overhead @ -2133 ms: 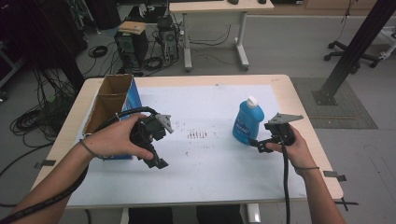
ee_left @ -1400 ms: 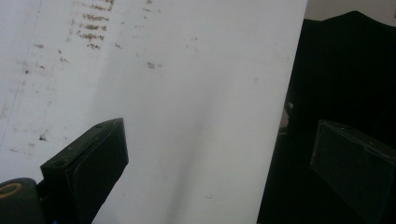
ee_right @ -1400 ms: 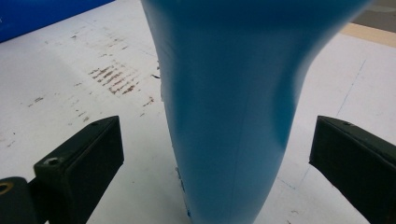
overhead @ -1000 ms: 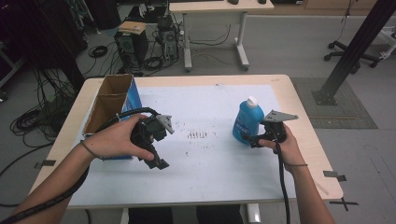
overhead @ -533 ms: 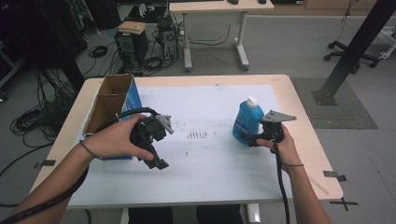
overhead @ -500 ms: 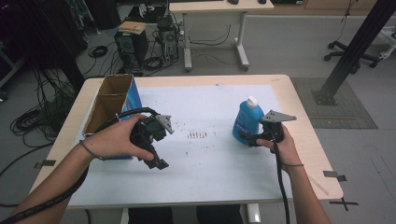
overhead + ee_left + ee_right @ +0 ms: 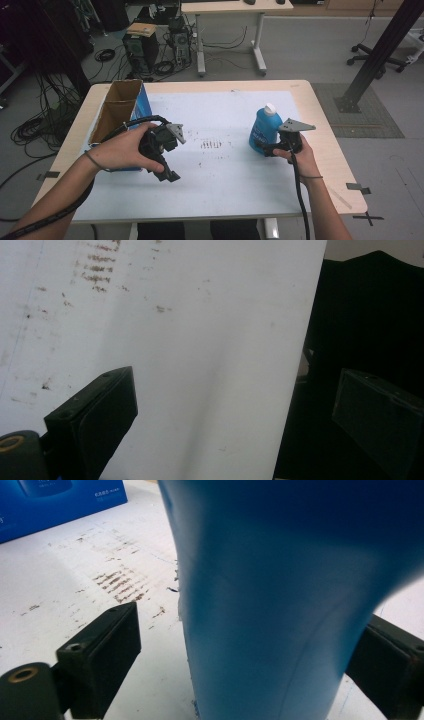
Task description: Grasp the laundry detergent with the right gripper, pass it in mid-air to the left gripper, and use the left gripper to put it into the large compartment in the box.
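Note:
A blue bottle with a white cap stands upright at the right of the white sheet. My right gripper is level at the bottle's base, with the bottle between its jaws. The jaws have just been closing. In the right gripper view a gap still shows between the left pad and the bottle, so it is open. My left gripper is held over the sheet at the left, angled toward the table's front edge. Its jaws stand wide open with nothing between them.
An open cardboard box with a blue side stands at the table's left edge, behind my left hand. Brown smudges mark the middle of the sheet. The wooden table ends just right of the right hand.
My right gripper has moved left up to the bottle, bringing its jaws around the base. The bottle stays upright in place. The left hand has kept still.

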`<act>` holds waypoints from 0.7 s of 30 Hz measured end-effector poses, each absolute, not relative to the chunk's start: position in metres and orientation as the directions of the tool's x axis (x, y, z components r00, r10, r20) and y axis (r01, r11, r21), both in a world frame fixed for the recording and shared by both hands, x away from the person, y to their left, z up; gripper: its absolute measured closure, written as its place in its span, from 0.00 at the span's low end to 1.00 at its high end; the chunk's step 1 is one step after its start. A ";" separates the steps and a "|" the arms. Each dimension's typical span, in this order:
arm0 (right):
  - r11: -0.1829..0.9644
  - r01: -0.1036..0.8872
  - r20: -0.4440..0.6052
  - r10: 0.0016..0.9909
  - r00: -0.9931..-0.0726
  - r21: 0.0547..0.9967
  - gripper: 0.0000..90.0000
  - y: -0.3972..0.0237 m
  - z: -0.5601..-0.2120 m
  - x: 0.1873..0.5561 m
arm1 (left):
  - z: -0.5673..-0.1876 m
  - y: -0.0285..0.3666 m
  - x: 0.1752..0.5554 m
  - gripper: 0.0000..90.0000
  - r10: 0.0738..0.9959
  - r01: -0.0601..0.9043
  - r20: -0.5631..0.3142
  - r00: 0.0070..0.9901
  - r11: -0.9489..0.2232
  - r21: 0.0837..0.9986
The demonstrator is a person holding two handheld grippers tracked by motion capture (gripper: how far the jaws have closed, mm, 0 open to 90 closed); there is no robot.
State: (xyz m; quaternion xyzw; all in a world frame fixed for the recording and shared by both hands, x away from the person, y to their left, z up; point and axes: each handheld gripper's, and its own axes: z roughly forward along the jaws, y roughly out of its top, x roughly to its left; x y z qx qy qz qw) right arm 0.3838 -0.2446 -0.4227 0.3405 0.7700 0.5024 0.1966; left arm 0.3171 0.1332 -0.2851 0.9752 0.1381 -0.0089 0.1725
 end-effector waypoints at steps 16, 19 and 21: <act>0.277 0.311 0.019 0.718 -0.696 0.909 0.21 -0.244 -0.422 0.384 | -0.286 0.132 0.316 0.05 0.266 0.274 -0.068 0.961 -0.906 0.324; 0.282 0.304 0.010 0.717 -0.697 0.910 0.23 -0.244 -0.422 0.384 | -0.285 0.133 0.316 0.05 0.268 0.275 -0.068 0.961 -0.904 0.328; 0.282 0.304 0.011 0.717 -0.697 0.910 0.28 -0.243 -0.422 0.384 | -0.285 0.132 0.316 0.05 0.267 0.273 -0.067 0.961 -0.904 0.329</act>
